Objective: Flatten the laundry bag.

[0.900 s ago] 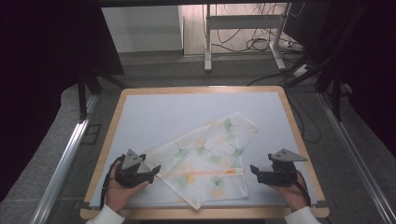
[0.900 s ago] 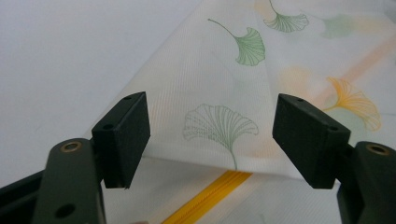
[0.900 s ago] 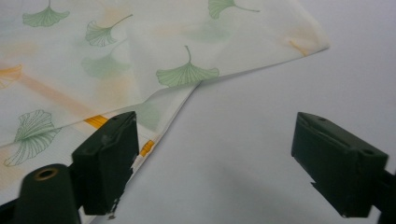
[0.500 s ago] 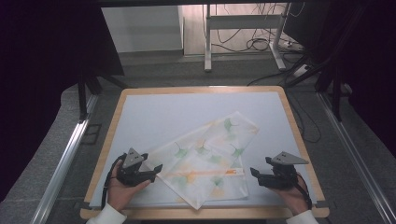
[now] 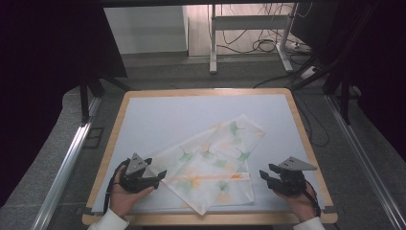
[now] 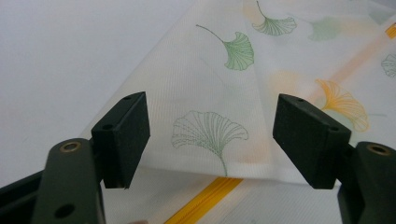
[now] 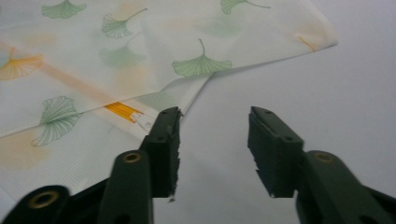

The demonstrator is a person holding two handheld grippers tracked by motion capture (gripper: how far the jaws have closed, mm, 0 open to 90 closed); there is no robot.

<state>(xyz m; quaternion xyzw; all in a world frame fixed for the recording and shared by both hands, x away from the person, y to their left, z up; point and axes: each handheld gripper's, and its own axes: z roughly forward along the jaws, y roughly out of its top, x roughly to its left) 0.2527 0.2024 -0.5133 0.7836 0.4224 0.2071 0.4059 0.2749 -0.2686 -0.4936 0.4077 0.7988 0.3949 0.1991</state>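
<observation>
High view is showing the table (image 5: 143, 120) with the cloth (image 5: 210, 160) lying flat on its near half — the long axis is running from near-left to far-right. Left gripper (image 5: 160, 175) is sitting at the cloth's near-left edge, jaws standing apart and clamping nothing, with a folded corner (image 6: 210, 135) lying between them. Right gripper (image 5: 265, 175) is waiting just beside the near-right edge, jaws also apart over bare table. I judge the left one nearer — it only needs closing.
</observation>
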